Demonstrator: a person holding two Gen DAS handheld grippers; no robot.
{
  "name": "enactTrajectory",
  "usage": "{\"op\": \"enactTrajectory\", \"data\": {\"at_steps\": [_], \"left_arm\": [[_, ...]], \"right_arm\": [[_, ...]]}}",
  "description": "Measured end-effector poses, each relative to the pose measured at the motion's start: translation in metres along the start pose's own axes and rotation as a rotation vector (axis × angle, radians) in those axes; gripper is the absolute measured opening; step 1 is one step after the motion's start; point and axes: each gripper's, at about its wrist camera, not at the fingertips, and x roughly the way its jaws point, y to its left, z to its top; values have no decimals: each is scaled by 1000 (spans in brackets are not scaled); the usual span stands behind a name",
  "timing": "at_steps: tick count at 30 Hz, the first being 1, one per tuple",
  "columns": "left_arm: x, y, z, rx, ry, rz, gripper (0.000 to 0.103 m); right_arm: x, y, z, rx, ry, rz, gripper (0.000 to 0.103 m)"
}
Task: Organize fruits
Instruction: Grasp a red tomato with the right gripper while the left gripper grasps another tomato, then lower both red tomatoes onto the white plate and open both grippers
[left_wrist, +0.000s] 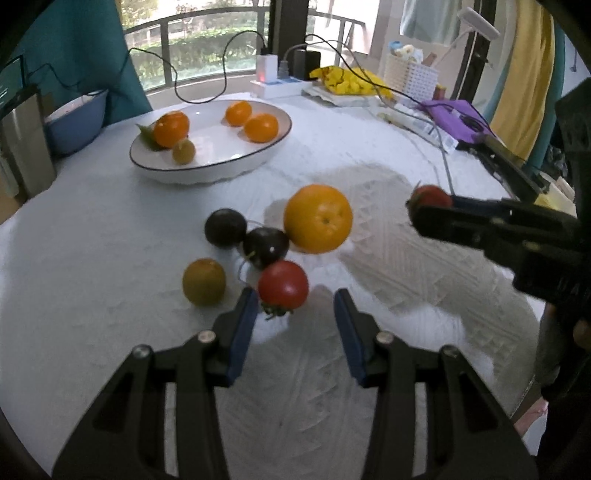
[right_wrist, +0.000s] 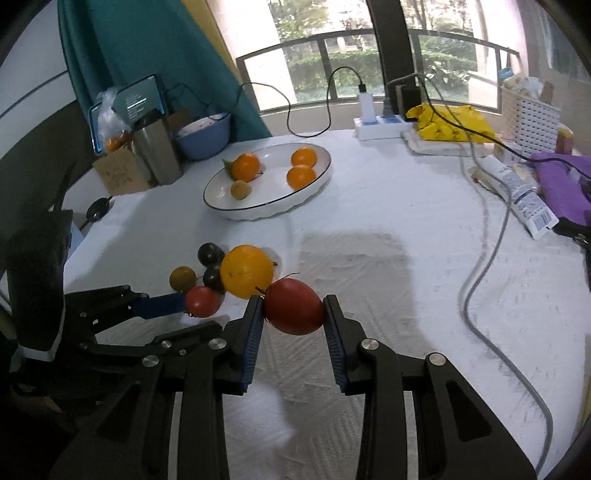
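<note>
My right gripper is shut on a red tomato and holds it above the tablecloth; it also shows in the left wrist view with the tomato. My left gripper is open, its left pad beside a second red tomato lying on the cloth. Behind that lie a big orange, two dark plums and a brownish-yellow fruit. A white bowl at the back holds three oranges and a small yellow-green fruit.
A blue bowl and a metal container stand at the left table edge. A power strip, cables, a yellow bag, a white basket and purple cloth crowd the back right.
</note>
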Motion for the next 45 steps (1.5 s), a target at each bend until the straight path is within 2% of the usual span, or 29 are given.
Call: {"op": "enactTrajectory", "data": {"at_steps": [1, 8, 22, 45], "left_arm": [[0, 1, 0, 1, -1, 1, 28], [-11, -1, 1, 9, -18, -36, 27], [-40, 12, 22, 2, -113, -54, 27], [-41, 67, 57, -54, -184, -39, 27]], "right_arm": [[-1, -1, 0, 3, -2, -1, 35], [-7, 0, 7, -2, -23, -17, 35], [-10, 7, 31, -28, -49, -50, 35], [29, 34, 84, -95, -29, -36, 35]]}}
